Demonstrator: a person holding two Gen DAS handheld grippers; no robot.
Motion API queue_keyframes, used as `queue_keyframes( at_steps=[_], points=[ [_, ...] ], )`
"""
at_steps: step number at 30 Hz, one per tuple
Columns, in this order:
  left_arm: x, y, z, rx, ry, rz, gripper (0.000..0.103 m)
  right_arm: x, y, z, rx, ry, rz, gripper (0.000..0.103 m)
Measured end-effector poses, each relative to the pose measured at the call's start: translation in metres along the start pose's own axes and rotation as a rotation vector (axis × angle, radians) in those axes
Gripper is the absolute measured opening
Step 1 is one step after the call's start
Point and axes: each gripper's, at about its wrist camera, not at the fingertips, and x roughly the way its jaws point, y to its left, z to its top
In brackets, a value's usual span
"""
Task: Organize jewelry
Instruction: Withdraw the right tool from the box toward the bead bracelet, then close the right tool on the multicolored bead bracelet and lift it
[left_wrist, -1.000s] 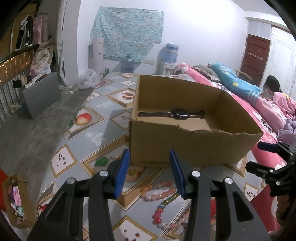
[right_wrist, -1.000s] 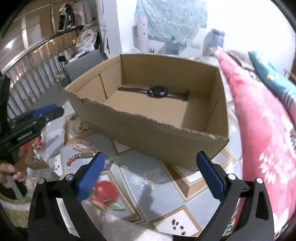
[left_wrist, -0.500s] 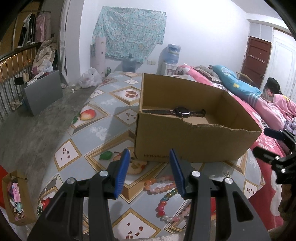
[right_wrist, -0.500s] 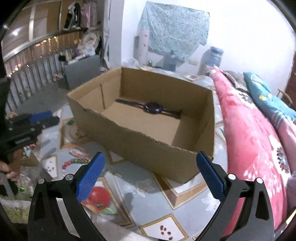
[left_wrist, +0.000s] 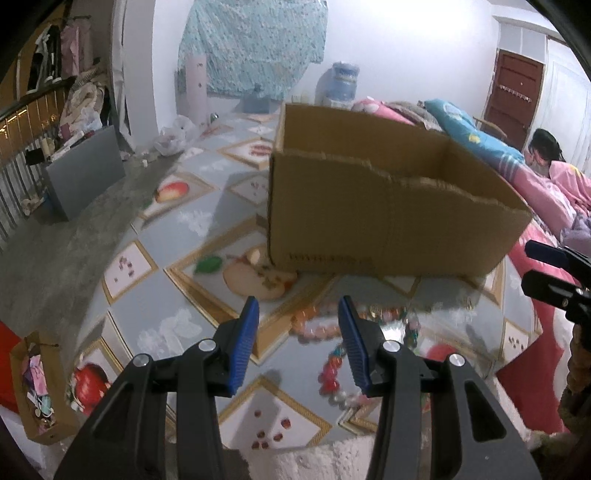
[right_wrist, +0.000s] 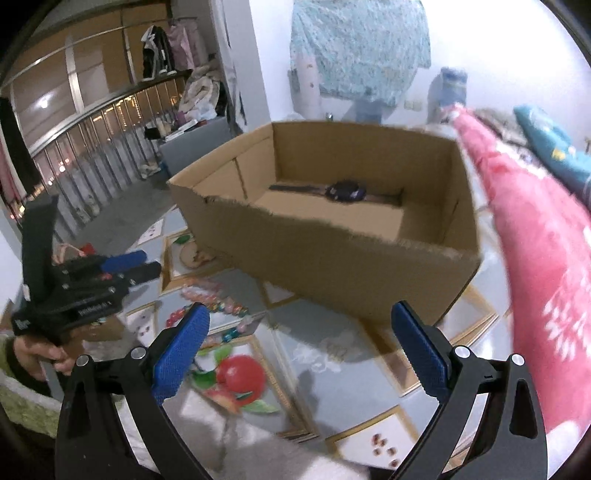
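- My left tongs (left_wrist: 297, 314) hang over the bench (left_wrist: 155, 306), which wears a fruit-patterned cloth. The blue pads stand partly spread, and nothing is pinched between them.
- Just beyond those pads lie the bead bracelets (left_wrist: 332, 343): a loose, blurred cluster of pink, red, orange and pale beads on the cloth, in front of the cardboard box (left_wrist: 369, 229).
- The box sits open-topped on the bench, its near edge torn and ragged. From the left camera I cannot see inside it.
- My right tongs (right_wrist: 300, 325) are spread wide and hold nothing. They hover over the cloth in front of the box's near wall.
- From the right camera I can see into the box. A dark wristwatch (right_wrist: 345, 191) lies flat on its floor near the far wall, strap stretched out.
- At the left of that view the other tongs appear side-on above the beads, gripped by a hand (right_wrist: 40, 354).
- A pink and red blanket (right_wrist: 535, 236) runs along the right side of the bench.
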Motion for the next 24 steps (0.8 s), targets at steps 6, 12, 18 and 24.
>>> queue_keyframes(
  at_steps=[6,12,18,24],
  points=[
    [0.008,-0.012,-0.014,0.049,0.033,-0.042,0.043,0.021,0.005,-0.006,0.062,0.092,0.122,0.074],
    [0.017,-0.024,-0.019,0.118,0.063,-0.069,0.036,0.042,0.014,-0.006,0.114,0.168,0.221,0.047],
    [0.031,-0.028,-0.021,0.16,0.119,-0.067,0.031,0.064,0.024,-0.006,0.122,0.243,0.235,0.038],
    [0.042,-0.03,-0.023,0.203,0.148,-0.046,0.023,0.078,0.026,-0.006,0.127,0.284,0.21,0.034]
  ],
)
